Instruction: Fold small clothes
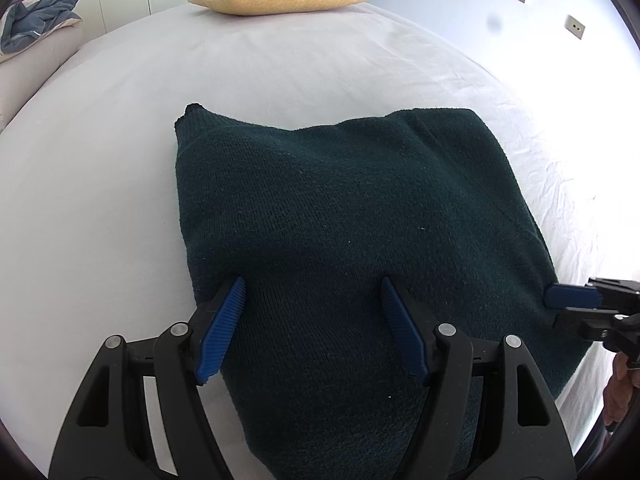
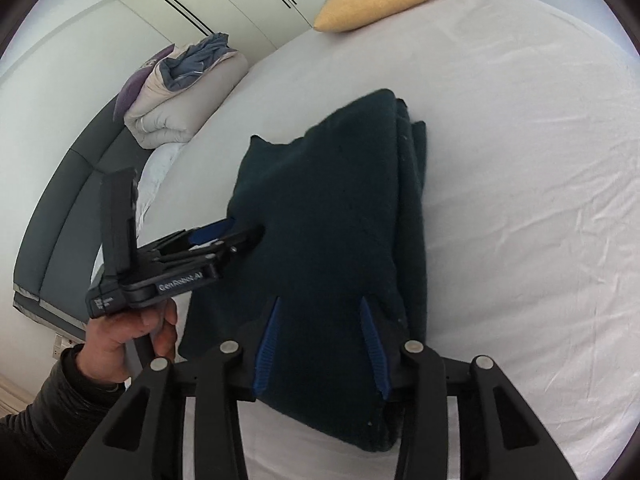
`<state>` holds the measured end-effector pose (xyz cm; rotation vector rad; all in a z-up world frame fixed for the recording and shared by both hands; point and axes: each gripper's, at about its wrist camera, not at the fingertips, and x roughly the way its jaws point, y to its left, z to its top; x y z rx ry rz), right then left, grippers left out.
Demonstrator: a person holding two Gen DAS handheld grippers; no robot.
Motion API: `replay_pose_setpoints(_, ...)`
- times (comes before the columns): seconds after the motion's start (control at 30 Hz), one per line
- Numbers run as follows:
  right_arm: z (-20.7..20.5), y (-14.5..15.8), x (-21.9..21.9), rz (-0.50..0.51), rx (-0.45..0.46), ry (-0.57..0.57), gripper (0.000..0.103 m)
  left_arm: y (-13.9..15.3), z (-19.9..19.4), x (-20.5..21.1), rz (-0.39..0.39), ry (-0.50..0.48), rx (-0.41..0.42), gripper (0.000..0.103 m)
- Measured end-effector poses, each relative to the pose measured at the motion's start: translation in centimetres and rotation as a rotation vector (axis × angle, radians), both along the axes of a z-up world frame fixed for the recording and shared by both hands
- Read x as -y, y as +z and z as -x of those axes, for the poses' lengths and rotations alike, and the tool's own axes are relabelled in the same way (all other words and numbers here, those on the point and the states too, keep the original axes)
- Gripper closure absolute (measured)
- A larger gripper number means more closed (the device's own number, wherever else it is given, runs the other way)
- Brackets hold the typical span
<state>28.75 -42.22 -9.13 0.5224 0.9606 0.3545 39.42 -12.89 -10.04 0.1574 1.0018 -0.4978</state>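
Dark green sweater folded on bed, left tongs wide, right tongs wide, near edge hidden.

"GenRobot.AI" reads in pale letters along the side of the left gripper, left of centre in the right wrist view; a smaller label beside it is illegible.

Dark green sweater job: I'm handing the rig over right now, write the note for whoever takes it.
Left gripper: jaws open, over the near part of the dark green sweater, gripping nothing.
Right gripper: jaws open, at the sweater's right side, gripping nothing.
Sweater lies folded in layers on the white bed, one far corner sticking up.
Left: tidy that corner; any further fold is your call.
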Motion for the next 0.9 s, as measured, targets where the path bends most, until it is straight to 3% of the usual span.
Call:
replay_pose_setpoints(0.17,1.5,1.2,1.9,0.012,0.034,-0.073,0.059,0.4,0.5,0.0,0.006,0.002,0.009,0.034)
replay_pose_setpoints(0.23,1.4,1.8,2.6,0.017,0.047,-0.108,0.046,0.7,0.8,-0.1,0.013,0.006,0.018,0.034)
replay_pose_setpoints(0.33,0.4,2.1,3.1,0.002,0.050,-0.123,0.038,1.4,1.5,-1.0,0.029,0.023,0.022,0.031)
replay_pose_setpoints(0.4,-0.8,1.8,3.1,-0.033,0.051,-0.108,0.031,2.3,1.9,-2.4,0.076,0.056,0.007,0.030)
replay_pose_setpoints(0.53,-3.1,0.5,3.5,-0.091,-0.002,-0.115,0.030,3.2,1.7,-6.1,0.217,0.147,-0.012,0.021)
replay_pose_setpoints(0.67,-4.9,-1.0,3.6,-0.129,-0.052,-0.128,0.030,1.4,-0.4,-7.8,0.241,0.175,-0.141,0.021)
replay_pose_setpoints(0.8,-6.2,-2.9,2.7,-0.140,-0.112,-0.111,0.030,-2.0,-1.1,-7.9,0.350,0.185,-0.300,0.021)
replay_pose_setpoints(0.87,-6.4,-2.9,2.3,-0.135,-0.102,-0.104,0.031,-2.2,-1.1,-7.5,0.362,0.175,-0.303,0.021)
replay_pose_setpoints(0.9,-6.6,-2.9,2.0,-0.132,-0.106,-0.095,0.038,-2.1,-1.2,-7.1,0.359,0.162,-0.305,0.021)
